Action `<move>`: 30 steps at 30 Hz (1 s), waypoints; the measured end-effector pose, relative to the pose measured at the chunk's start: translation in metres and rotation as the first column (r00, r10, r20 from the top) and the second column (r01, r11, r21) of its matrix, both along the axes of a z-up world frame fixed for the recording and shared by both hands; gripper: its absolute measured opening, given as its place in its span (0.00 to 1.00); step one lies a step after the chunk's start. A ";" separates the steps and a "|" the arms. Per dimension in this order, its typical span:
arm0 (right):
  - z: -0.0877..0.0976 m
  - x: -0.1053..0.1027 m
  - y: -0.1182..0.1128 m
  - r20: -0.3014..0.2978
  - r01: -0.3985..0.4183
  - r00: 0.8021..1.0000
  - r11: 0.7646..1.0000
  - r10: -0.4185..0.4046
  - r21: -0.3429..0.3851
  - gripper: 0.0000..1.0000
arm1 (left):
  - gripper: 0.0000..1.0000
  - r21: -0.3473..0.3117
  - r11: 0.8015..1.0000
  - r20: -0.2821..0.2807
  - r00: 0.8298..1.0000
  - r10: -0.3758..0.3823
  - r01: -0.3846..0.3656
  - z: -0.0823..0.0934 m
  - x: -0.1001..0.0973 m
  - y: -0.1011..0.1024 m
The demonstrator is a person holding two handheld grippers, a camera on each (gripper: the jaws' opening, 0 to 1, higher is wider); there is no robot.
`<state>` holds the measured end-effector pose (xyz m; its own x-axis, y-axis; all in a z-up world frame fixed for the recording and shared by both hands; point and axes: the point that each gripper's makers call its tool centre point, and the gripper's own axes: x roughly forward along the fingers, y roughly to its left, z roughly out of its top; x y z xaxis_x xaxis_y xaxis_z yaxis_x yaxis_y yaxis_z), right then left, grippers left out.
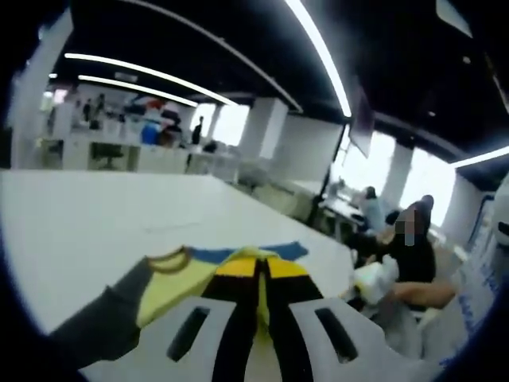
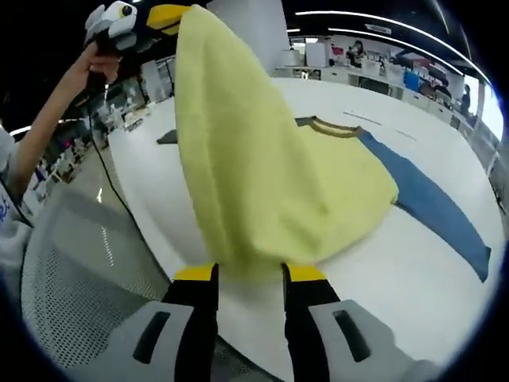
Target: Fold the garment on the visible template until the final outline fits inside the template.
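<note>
Over the white worktop (image 2: 413, 294) the yellow garment (image 2: 262, 175) hangs lifted, its blue sleeve (image 2: 437, 207) on the surface, with the right tongs (image 2: 248, 274) and the left tongs (image 1: 261, 274) each pinching its cloth.

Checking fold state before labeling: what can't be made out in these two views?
- Template: garment is lifted across the right gripper view, hiding the table behind it.
- Right gripper tips: buried in yellow cloth.
- Left gripper view: garment foreshortened behind the jaws, outline unreadable.
- Background people: blurred, small.
</note>
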<state>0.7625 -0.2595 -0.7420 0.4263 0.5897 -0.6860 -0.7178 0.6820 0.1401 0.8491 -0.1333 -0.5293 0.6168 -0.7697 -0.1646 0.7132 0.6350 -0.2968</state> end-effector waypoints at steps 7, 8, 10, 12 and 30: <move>-0.011 0.007 0.006 0.010 -0.025 1.000 0.999 0.026 -0.039 0.24 | 0.00 -0.003 1.000 -0.003 1.000 0.007 -0.007 -0.002 -0.002 0.005; -0.011 0.008 0.008 0.007 -0.026 1.000 0.999 0.026 -0.037 0.24 | 0.00 -0.004 1.000 -0.005 1.000 0.009 -0.009 -0.003 -0.002 0.006; -0.012 0.010 0.011 0.012 -0.029 0.999 0.999 0.030 -0.039 0.20 | 0.00 -0.006 1.000 -0.010 1.000 0.012 -0.012 -0.005 -0.003 0.007; -0.014 0.014 0.012 0.022 -0.045 0.999 0.997 0.046 -0.064 0.17 | 0.00 -0.005 1.000 -0.017 1.000 0.016 -0.016 -0.008 -0.005 0.010; -0.035 0.011 0.010 0.017 -0.146 0.988 0.970 0.152 -0.194 0.09 | 0.00 -0.006 0.998 -0.064 0.996 0.064 -0.065 -0.025 -0.010 0.030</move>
